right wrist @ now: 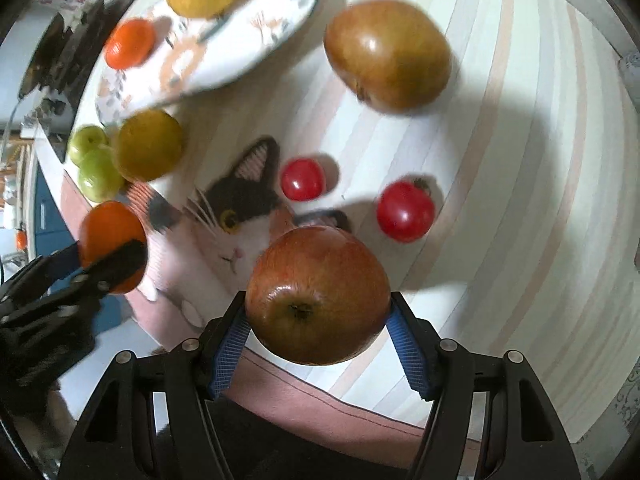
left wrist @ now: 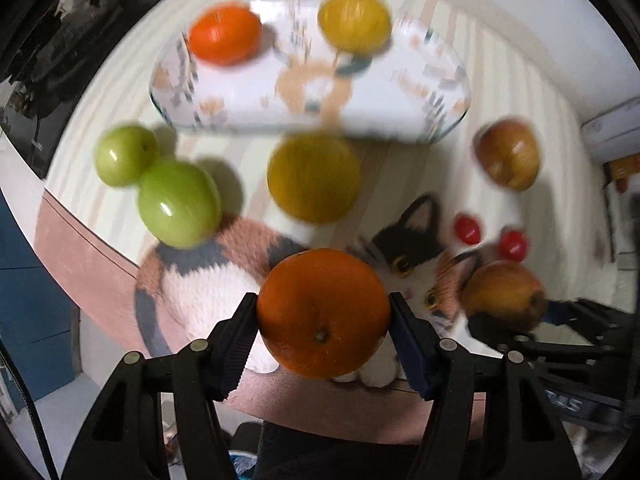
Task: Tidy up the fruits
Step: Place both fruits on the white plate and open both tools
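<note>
Orange (left wrist: pixel 323 312) sits clamped at its widest girth in the left gripper (left wrist: pixel 323 320) above the bench (left wrist: pixel 500 80); firm, slightly slippery. Right gripper (right wrist: pixel 318 316) grasps a smooth, heavier apple (right wrist: pixel 318 294) likewise.

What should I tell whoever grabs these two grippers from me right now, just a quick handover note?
Left gripper: shut on an orange.
Right gripper: shut on a red apple.
Done: one orange fruit and one lemon lie on the plate.
Left on the cloth: two green fruits, a yellow fruit, a brownish apple, two small red fruits.
Next, probably: set both held fruits on the plate.
</note>
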Motion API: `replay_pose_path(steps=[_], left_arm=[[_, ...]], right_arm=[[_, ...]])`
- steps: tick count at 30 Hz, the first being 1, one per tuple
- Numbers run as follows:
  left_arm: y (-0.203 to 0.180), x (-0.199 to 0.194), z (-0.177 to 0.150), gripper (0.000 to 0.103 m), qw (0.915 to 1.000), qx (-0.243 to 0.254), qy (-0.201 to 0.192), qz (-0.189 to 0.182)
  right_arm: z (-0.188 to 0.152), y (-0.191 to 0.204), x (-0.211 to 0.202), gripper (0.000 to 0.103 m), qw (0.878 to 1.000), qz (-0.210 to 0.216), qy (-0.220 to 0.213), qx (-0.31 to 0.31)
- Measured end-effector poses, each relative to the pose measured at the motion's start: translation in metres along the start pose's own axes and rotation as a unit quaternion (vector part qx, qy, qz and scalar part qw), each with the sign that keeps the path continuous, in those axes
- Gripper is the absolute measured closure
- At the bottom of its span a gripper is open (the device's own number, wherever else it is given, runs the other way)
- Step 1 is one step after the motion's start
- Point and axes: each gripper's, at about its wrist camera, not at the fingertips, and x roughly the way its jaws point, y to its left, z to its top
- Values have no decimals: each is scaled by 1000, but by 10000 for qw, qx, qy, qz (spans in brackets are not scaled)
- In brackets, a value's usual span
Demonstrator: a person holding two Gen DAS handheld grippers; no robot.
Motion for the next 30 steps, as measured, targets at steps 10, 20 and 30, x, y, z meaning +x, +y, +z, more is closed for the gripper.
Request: replay_pose_path(steps=[10,20,30], left_arm=[[25,-59,80,41,9974,-147,-693,150],[49,13,128,41,9986,-282,119,438],[52,37,140,40,9976,-286,313,542]], right_arm=[[86,26,-59,33,9968,260,-731,-187],[185,42,-20,33,9961,-403,-341,-710],[206,57,9,33,9920,-722,-23,-1039]])
